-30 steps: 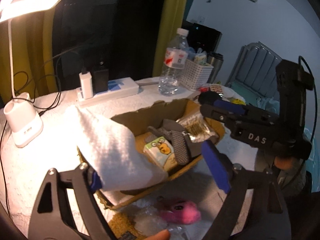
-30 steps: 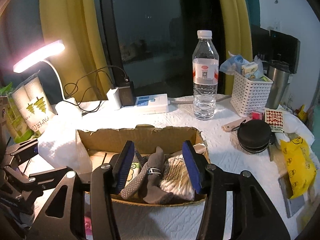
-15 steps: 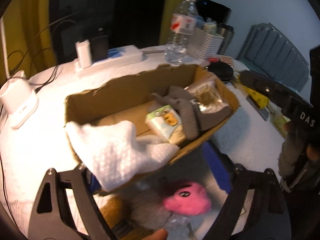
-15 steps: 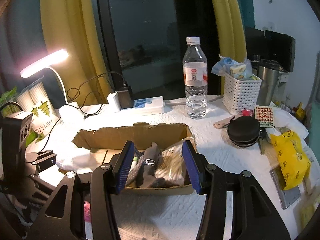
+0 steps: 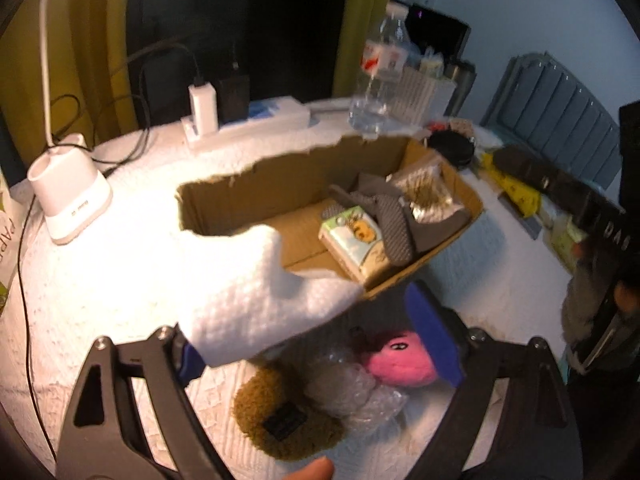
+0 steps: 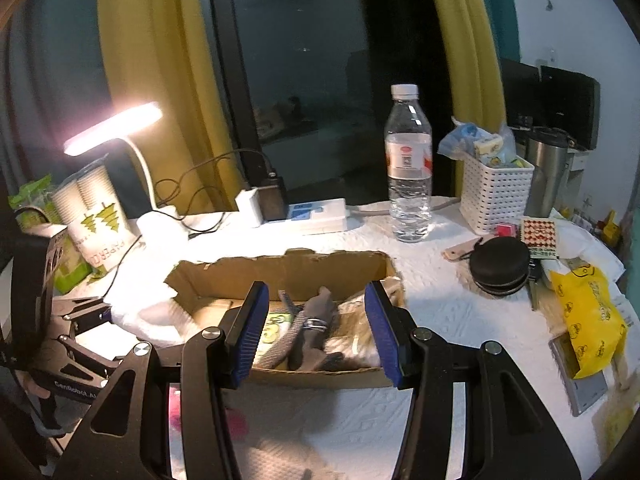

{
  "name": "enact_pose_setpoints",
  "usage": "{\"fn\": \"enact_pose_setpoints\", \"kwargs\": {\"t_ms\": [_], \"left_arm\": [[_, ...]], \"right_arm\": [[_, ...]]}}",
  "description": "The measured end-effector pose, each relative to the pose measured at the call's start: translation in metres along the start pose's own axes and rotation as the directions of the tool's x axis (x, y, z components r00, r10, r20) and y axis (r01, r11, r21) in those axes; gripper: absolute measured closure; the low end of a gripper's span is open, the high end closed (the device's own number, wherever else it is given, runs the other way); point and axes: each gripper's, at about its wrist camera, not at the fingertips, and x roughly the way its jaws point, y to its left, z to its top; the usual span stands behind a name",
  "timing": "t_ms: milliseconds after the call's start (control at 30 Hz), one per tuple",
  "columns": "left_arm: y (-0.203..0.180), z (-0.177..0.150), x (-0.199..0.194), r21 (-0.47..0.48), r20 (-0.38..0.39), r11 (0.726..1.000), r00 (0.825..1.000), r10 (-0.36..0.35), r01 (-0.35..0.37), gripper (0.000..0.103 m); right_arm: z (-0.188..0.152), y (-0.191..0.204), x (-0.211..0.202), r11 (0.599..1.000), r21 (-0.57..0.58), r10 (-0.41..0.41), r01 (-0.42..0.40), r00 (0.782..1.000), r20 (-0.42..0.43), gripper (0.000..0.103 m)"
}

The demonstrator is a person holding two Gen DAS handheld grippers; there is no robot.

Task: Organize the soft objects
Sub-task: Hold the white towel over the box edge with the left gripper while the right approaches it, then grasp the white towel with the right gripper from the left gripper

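Note:
A white towel [image 5: 256, 292] hangs over the near left corner of the cardboard box [image 5: 288, 172] and rests against my left gripper's [image 5: 310, 346] left finger. That gripper stands wide open and presses on nothing. Below it on the table lie a pink plush toy [image 5: 396, 360], crumpled bubble wrap [image 5: 352, 392] and a brown fuzzy piece [image 5: 280, 416]. Inside the box are grey socks [image 6: 312, 320], a tissue pack [image 5: 352, 240] and a bag of cotton swabs [image 5: 424, 192]. My right gripper [image 6: 316, 320] is open in front of the box, with nothing between its fingers.
A lit desk lamp [image 6: 112, 128] and a paper-cup pack [image 6: 96, 224] stand at the left. A power strip [image 6: 312, 216], a water bottle [image 6: 408, 168] and a white basket [image 6: 496, 196] line the back. A black round case [image 6: 500, 268] and a yellow bag [image 6: 588, 316] lie at the right.
The towel has dropped from in front of the box onto its near left corner. The left view has tipped down, showing more of the pink toy. My right gripper has drawn back from the box.

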Motion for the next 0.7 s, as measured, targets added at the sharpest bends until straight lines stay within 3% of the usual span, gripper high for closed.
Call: {"fn": "enact_pose_setpoints", "kwargs": {"t_ms": [433, 700], "left_arm": [[0.015, -0.014, -0.009, 0.033, 0.06, 0.997, 0.995, -0.079, 0.077, 0.015], [0.02, -0.022, -0.012, 0.061, 0.078, 0.995, 0.993, -0.086, 0.081, 0.015]], "right_arm": [[-0.003, 0.062, 0.024, 0.979, -0.091, 0.177, -0.184, 0.98, -0.088, 0.05], [-0.01, 0.106, 0.062, 0.942, -0.121, 0.282, -0.312, 0.935, -0.215, 0.05]]}}
